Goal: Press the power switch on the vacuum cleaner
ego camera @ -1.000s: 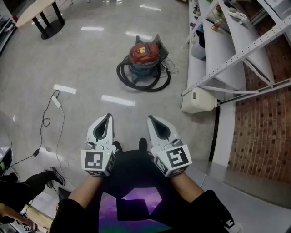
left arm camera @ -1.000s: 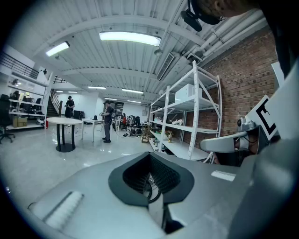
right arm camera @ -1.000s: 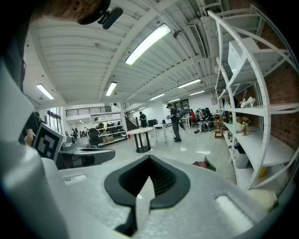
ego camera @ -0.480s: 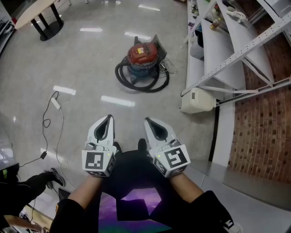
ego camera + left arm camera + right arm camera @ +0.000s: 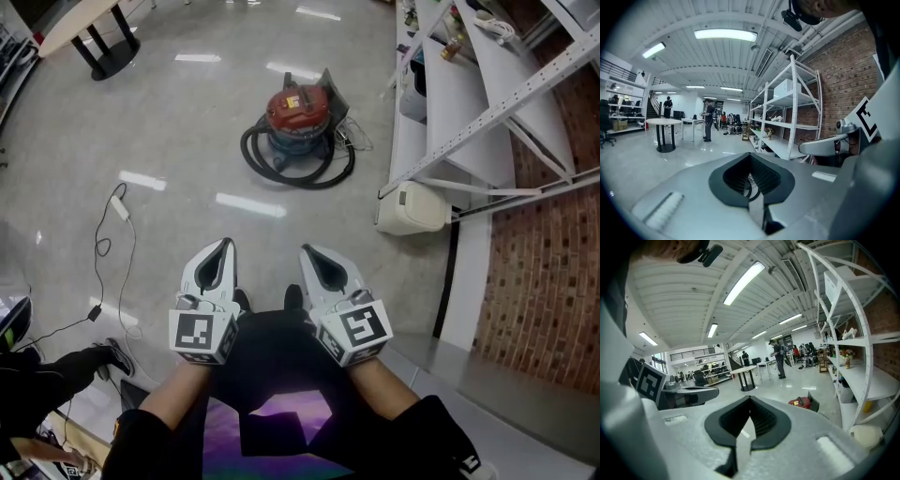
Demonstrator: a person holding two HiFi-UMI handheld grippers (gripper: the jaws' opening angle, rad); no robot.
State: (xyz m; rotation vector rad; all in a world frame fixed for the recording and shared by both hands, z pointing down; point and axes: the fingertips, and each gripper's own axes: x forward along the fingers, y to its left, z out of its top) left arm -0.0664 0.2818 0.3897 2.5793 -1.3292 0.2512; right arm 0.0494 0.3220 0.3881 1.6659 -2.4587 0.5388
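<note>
Left gripper (image 5: pixel 222 246) and right gripper (image 5: pixel 309 251), jaws pressed together on nothing, well short of the vacuum cleaner (image 5: pixel 298 120).
Open floor (image 5: pixel 187 141) lies before the vacuum cleaner; loose cable (image 5: pixel 120 208) well left of it; shelving rack (image 5: pixel 459 94) just right; round table (image 5: pixel 75 21) beyond, far left.

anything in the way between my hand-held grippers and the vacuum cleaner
Nothing visible: bare floor lies between the left hand-held gripper, the right hand-held gripper and the vacuum cleaner. Its black hose coils round its base.
</note>
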